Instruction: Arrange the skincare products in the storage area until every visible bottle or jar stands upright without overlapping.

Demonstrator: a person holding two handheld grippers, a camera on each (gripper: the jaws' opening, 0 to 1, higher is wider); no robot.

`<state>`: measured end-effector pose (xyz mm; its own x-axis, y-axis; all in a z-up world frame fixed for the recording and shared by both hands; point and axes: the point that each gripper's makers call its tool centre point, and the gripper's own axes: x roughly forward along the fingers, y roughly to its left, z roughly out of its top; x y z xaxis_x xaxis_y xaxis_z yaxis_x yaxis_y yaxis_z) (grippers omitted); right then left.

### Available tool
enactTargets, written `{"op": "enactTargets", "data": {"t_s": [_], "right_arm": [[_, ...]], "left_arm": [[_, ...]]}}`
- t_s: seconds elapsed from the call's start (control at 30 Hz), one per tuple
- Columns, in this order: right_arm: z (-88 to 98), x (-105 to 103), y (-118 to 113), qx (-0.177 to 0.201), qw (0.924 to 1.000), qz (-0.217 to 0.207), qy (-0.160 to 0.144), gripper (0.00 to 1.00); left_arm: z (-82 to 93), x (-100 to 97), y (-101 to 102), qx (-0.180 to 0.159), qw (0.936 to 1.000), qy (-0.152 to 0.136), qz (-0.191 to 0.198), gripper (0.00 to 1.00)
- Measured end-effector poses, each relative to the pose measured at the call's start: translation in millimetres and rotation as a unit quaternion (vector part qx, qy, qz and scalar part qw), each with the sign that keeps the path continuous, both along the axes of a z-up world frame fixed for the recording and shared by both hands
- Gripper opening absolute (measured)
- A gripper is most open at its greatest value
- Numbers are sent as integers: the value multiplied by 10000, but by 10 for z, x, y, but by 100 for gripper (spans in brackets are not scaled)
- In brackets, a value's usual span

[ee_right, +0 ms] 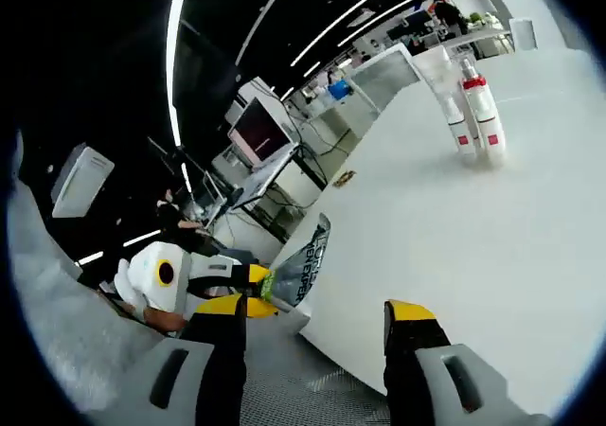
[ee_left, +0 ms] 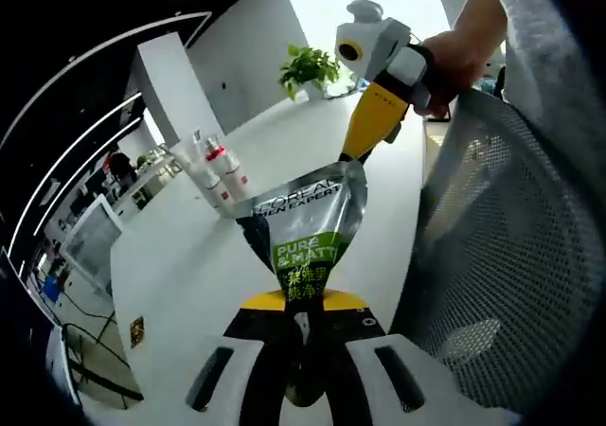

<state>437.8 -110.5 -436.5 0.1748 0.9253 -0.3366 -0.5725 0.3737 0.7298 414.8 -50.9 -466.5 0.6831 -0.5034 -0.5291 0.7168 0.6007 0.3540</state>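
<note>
A silver and green tube (ee_left: 305, 227) printed "PURE & MATTE" stands up between the yellow-tipped jaws of my left gripper (ee_left: 303, 303), which is shut on its lower end. My right gripper (ee_left: 365, 137) comes in from the upper right, held by a hand, with its yellow tip at the tube's top corner. In the right gripper view my right gripper (ee_right: 317, 317) is open with nothing between its jaws. The tube (ee_right: 305, 260) and the left gripper (ee_right: 241, 289) lie just beyond them. Two white bottles with red caps (ee_left: 225, 172) (ee_right: 478, 123) stand upright on the white table (ee_left: 189, 265).
A clear holder (ee_left: 189, 161) stands beside the bottles. A potted plant (ee_left: 309, 66) sits at the table's far end. A grey mesh chair back (ee_left: 511, 246) fills the right side close to me. Desks and monitors (ee_right: 256, 128) lie beyond the table edge.
</note>
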Motion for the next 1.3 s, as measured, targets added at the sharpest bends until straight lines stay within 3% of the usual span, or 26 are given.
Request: {"op": "enactTargets", "data": {"t_s": [0.17, 0.27, 0.33, 0.4, 0.63, 0.77, 0.8, 0.9, 1.13, 1.23, 1.3], "right_arm": [[140, -17, 147, 533, 9971, 71, 532, 31], [90, -58, 208, 479, 9957, 166, 780, 28], [29, -140, 231, 306, 9955, 433, 781, 20], [12, -160, 247, 245, 9961, 498, 683, 17], [-12, -204, 189, 178, 9950, 571, 797, 6], [47, -198, 153, 78, 9970, 639, 439, 0], [12, -142, 123, -98, 9982, 550, 202, 0], [37, -176, 127, -37, 9970, 739, 244, 0], [57, -65, 35, -291, 9960, 816, -226, 0], [35, -32, -4, -510, 9937, 915, -409, 0], [14, -54, -26, -739, 9879, 1195, -662, 0]], "left_arm": [[-11, -38, -70, 137, 9995, -112, -254, 6], [43, -31, -87, 140, 9990, -262, -326, 6], [87, -28, -103, 123, 9984, -397, -373, 6], [117, -34, -126, 102, 9978, -472, -443, 6], [102, -56, -194, 100, 9965, -539, -626, 8], [29, -27, -195, -94, 9975, -435, -544, 21], [59, -33, -219, -257, 9976, -396, -512, 21], [89, -48, -206, -318, 9979, -325, -451, 20], [154, -5, -120, -592, 9982, -112, -21, 24], [174, 28, -86, -680, 9975, -167, 78, 31], [181, 54, -62, -799, 9965, -120, 206, 38]]}}
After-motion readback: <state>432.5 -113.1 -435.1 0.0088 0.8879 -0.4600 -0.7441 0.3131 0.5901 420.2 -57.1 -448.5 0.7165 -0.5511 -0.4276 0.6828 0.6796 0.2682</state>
